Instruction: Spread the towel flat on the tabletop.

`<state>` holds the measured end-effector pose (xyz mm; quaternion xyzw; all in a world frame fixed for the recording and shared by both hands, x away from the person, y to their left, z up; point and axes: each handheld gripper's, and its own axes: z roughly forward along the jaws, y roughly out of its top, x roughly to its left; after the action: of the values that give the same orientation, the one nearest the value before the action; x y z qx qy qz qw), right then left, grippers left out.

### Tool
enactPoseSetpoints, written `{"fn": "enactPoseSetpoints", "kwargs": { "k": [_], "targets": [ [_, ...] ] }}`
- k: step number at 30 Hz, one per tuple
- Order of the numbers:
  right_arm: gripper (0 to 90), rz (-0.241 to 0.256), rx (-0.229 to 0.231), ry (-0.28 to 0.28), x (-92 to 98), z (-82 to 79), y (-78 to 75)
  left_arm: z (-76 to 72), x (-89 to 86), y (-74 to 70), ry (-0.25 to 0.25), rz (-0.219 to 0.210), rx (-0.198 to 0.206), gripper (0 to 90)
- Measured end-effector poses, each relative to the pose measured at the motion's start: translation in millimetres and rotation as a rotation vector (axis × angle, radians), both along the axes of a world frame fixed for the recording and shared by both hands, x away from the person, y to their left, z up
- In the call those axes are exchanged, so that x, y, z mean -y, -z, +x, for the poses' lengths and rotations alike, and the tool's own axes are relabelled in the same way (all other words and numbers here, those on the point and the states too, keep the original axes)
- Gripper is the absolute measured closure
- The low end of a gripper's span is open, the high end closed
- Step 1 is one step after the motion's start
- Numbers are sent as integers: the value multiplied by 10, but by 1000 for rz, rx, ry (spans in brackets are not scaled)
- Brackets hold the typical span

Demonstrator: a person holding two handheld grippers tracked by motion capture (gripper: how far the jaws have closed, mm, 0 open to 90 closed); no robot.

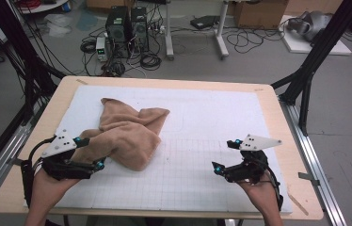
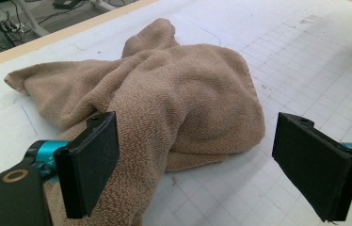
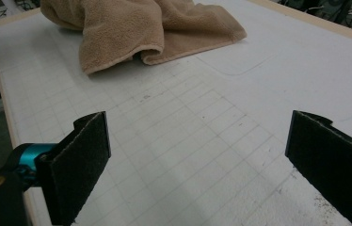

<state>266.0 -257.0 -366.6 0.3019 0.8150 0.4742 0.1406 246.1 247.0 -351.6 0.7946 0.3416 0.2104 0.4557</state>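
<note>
On the white gridded mat (image 1: 202, 141) covering the table (image 1: 270, 101), a crumpled tan towel (image 1: 129, 132) is lying on the left half, bunched into folds with one corner pointing toward the far edge. I am holding my left gripper (image 1: 88, 153) at the towel's near-left edge, its fingers (image 2: 89, 162) spread wide; in the left gripper view one pad is sitting right against the cloth while the other is standing clear over bare mat, so nothing is being pinched. My right gripper (image 1: 226, 155) is hovering over the bare grid on the right, well apart from the towel, its fingers (image 3: 77, 162) likewise released
</note>
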Motion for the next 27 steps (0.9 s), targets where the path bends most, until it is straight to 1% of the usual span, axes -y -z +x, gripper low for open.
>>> {"fn": "enactPoseSetpoints", "kwargs": {
  "k": [1,5,7,13,15,21,27],
  "targets": [
    [63,0,0,0,0,0,0,5,-2,-3,4,5,0,157],
    [63,1,1,-4,4,20,9,12,8,-5,-2,1,1,157],
    [63,2,2,-4,7,25,11,16,7,-7,2,7,0,157],
    [63,3,2,2,6,11,17,18,24,-14,10,7,0,157],
    [63,5,-5,-2,0,4,15,15,29,-18,9,7,1,157],
    [63,8,7,-13,-47,27,-14,-5,31,-26,14,10,3,158],
    [63,0,16,-32,-138,64,-63,-20,7,-35,12,8,10,158]
  ]
}}
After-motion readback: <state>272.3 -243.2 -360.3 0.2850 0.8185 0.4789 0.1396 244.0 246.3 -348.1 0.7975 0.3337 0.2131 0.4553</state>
